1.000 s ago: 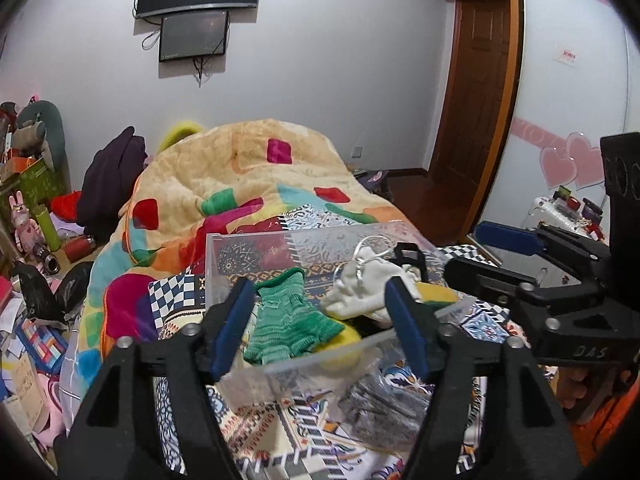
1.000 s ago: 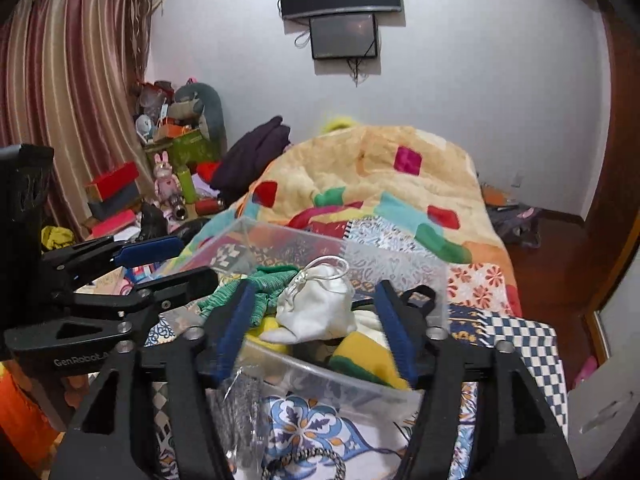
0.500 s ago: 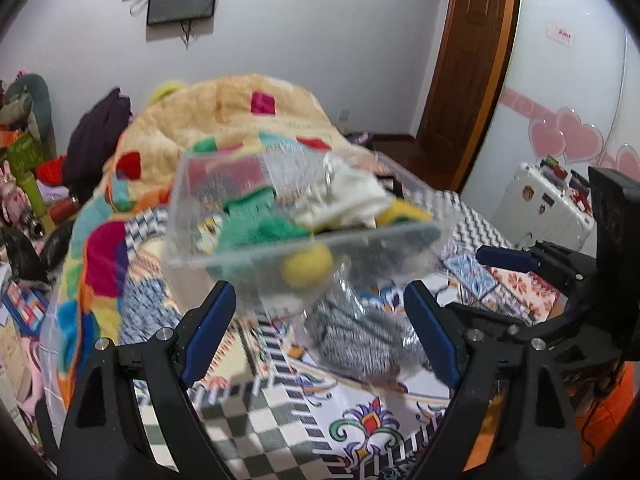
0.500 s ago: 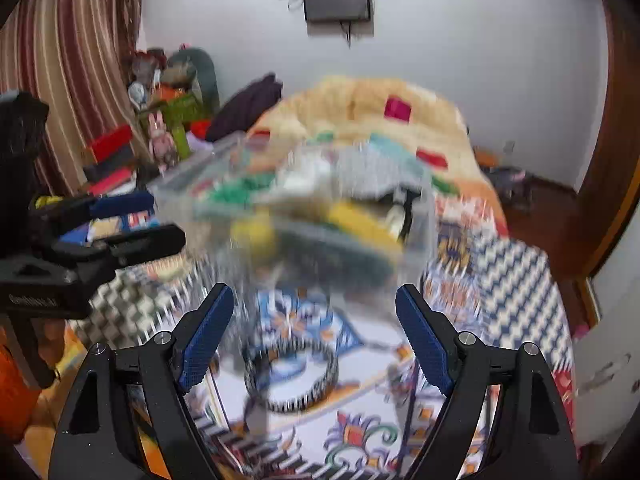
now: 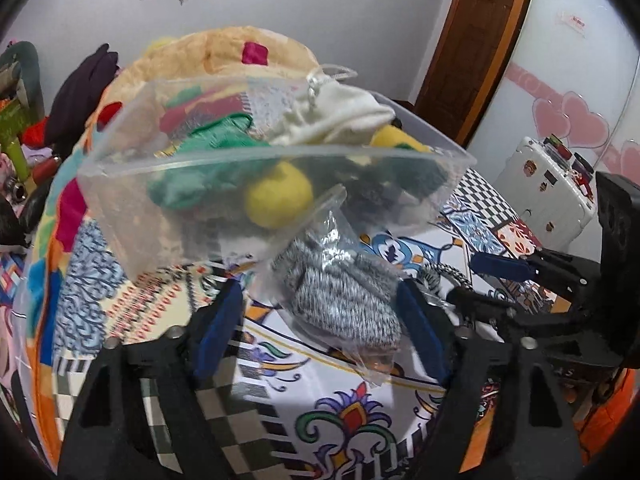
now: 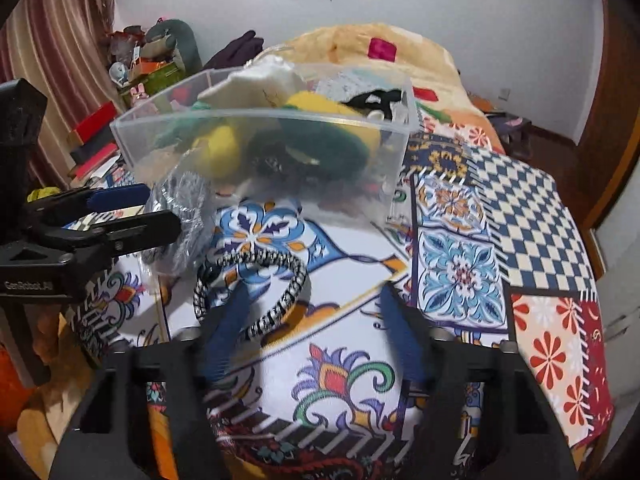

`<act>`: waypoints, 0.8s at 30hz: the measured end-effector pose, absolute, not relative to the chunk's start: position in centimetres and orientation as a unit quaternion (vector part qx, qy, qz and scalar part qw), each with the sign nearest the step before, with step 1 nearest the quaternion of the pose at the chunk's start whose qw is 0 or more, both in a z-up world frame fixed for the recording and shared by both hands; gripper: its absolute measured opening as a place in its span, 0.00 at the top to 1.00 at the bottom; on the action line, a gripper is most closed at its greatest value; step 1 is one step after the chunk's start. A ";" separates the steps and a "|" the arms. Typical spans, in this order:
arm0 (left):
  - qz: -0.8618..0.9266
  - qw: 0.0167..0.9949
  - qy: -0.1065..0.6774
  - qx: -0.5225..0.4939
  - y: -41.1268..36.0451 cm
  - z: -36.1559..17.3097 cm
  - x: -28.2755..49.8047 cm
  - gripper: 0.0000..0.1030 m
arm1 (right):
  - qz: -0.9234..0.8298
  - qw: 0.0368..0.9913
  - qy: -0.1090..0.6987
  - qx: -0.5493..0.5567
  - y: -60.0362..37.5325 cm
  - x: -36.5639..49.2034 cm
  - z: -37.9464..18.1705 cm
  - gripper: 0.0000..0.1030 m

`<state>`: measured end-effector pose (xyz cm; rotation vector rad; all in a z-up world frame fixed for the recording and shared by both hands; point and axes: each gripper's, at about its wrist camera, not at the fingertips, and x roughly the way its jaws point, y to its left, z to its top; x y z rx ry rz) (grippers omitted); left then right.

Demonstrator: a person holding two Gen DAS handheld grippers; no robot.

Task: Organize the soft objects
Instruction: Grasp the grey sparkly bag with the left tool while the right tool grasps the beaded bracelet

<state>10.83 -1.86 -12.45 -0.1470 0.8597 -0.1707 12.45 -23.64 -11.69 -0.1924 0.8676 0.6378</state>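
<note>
Clear bin (image 5: 132, 216), frame centre: collects soft items. Left tongs (image 5: 320, 320) spread around bagged knit (image 5: 344, 300); right tongs (image 6: 312, 332) spread, empty.

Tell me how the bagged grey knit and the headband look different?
The knit is a soft speckled lump wrapped in crinkly clear plastic; the headband is bare. The headband is a thin open hoop with black-and-white stripes, so the quilt shows through it; the knit is solid. Both lie on the quilt outside the bin.
</note>
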 end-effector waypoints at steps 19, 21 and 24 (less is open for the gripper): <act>-0.098 0.919 0.374 -0.075 -1.2 -9.9 7.6 0.77 | 0.302 0.877 0.361 -0.096 -23.6 11.4 -9.3 0.94; -0.095 0.927 0.356 -0.076 -1.0 -8.8 7.0 0.78 | 0.305 0.882 0.349 -0.091 -23.7 11.3 -8.4 0.94; -0.091 0.937 0.330 -0.073 -0.6 -7.1 6.5 0.78 | 0.306 0.889 0.329 -0.085 -23.8 11.3 -6.9 0.94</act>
